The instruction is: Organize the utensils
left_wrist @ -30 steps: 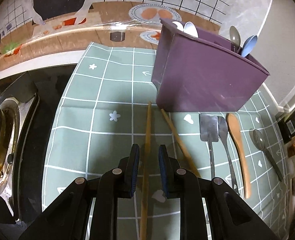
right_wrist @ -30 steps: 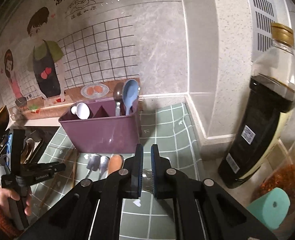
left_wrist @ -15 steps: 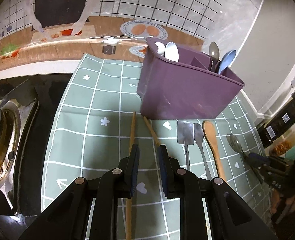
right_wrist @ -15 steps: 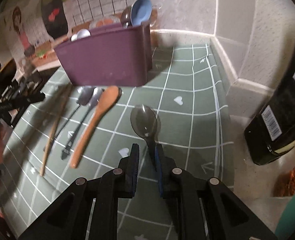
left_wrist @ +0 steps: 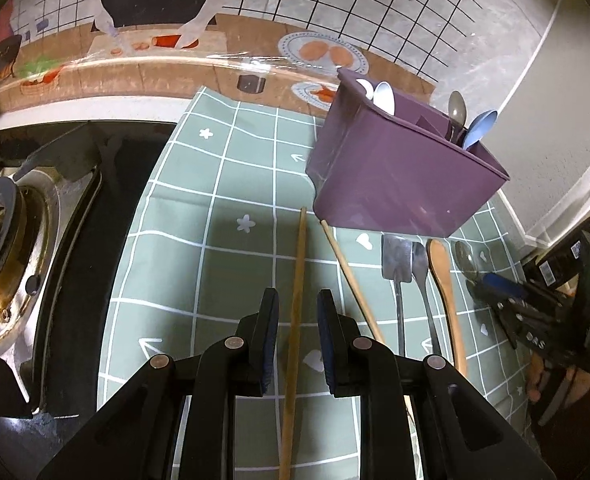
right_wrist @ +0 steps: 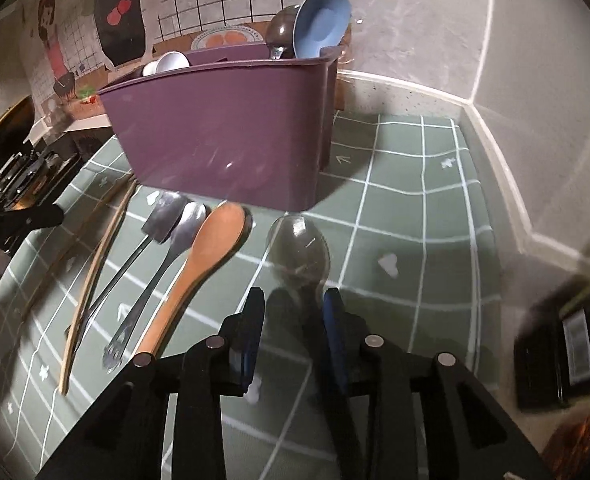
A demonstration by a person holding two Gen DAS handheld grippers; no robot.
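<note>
A purple utensil caddy (left_wrist: 399,176) stands on the green grid mat (left_wrist: 223,264) and holds white, grey and blue spoons. It also shows in the right wrist view (right_wrist: 223,136). In front of it lie two wooden chopsticks (left_wrist: 297,300), a metal spatula (left_wrist: 397,260), a metal spoon (left_wrist: 421,272), a wooden spoon (left_wrist: 441,276) and a clear grey spoon (right_wrist: 299,248). My left gripper (left_wrist: 298,308) is open, its fingers either side of one chopstick. My right gripper (right_wrist: 293,304) is open around the clear spoon's handle, just behind the bowl.
A gas stove burner (left_wrist: 3,248) sits left of the mat. A dark bottle (right_wrist: 567,344) stands at the right by the wall. The tiled wall and its ledge (left_wrist: 135,68) run behind the caddy.
My right gripper has dropped low over the mat, closed in on the clear spoon and opened wider around its handle. My left gripper has opened a little around the chopstick.
</note>
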